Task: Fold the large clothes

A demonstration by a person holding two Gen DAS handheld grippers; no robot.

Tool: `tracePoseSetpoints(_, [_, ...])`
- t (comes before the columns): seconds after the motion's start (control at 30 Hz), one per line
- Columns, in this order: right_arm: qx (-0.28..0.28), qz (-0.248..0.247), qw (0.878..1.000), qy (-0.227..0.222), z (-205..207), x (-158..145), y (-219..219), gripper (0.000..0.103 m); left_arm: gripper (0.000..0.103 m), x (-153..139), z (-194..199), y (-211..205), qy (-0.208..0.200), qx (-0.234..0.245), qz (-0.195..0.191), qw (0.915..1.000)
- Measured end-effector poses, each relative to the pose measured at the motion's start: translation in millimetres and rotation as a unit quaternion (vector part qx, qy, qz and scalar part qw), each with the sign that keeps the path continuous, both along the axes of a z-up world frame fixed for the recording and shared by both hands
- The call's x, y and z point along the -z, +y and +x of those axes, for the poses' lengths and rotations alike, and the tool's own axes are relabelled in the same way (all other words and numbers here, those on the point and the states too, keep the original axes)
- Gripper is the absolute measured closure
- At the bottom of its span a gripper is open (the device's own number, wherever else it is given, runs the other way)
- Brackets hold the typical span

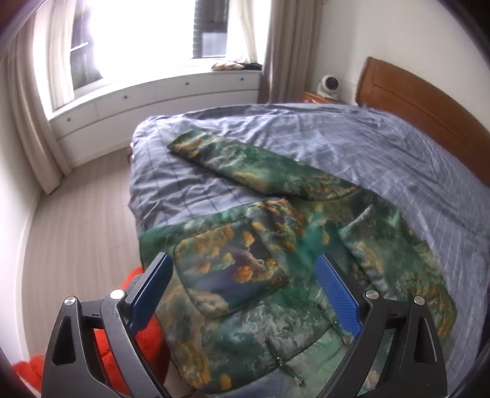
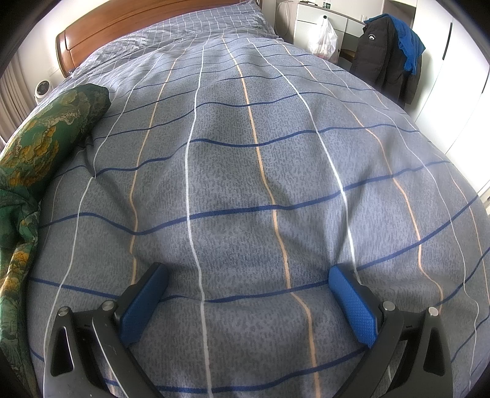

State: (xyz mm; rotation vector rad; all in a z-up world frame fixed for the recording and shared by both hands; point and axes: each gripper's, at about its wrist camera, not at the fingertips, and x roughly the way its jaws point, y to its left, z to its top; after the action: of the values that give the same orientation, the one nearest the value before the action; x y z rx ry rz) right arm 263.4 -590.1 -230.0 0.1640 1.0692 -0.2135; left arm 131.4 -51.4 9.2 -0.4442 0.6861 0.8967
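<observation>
Fabric printed in green, teal and orange, a large hooded garment [image 1: 269, 275], is seen spread over the near left corner of a bed covered by a grey-blue checked duvet [image 1: 352, 144]. One long sleeve [image 1: 245, 165] is laid out across the duvet toward the bed's left edge, and a square front pocket [image 1: 232, 275] and two metal-tipped drawcords [image 1: 330, 324] are shown near the foot edge. The left gripper [image 1: 245, 294] is held above the pocket area with its blue-padded fingers [image 1: 338, 294] spread wide; nothing is pinched between them. An orange-red fuzzy item [image 1: 144, 336] is seen beside the foot edge, below the left finger.

In the right wrist view, the right gripper [image 2: 248, 303] is held low over bare duvet, its blue fingers [image 2: 352, 306] also spread apart and empty; whether the duvet is touched cannot be told. The garment is visible only along the left rim of that view, well apart from this gripper. A wooden headboard [image 2: 137, 21] is seen at the far edge of the bed.
</observation>
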Motion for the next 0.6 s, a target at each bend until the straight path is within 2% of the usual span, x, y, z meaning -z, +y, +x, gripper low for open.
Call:
tracePoseSetpoints(0.17, [0.0, 0.0, 1.0, 0.0, 0, 0, 0, 0.0, 0.008, -5, 5, -19, 0.012, 0.011, 0.032, 0.9994])
tracePoseSetpoints(0.3, [0.0, 0.0, 1.0, 0.0, 0, 0, 0, 0.0, 0.008, 2, 25, -40, 0.048, 0.071, 0.054, 0.9949])
tracePoseSetpoints(0.43, [0.0, 0.0, 1.0, 0.0, 0, 0, 0, 0.0, 0.008, 9, 41, -57, 0.08, 0.137, 0.079, 0.9842])
tracePoseSetpoints(0.5, [0.0, 0.0, 1.0, 0.0, 0, 0, 0, 0.0, 0.008, 12, 41, -58, 0.08, 0.16, 0.076, 0.9809])
tracePoseSetpoints(0.6, [0.0, 0.0, 1.0, 0.0, 0, 0, 0, 0.0, 0.008, 19, 37, -53, 0.074, 0.19, 0.033, 0.9784])
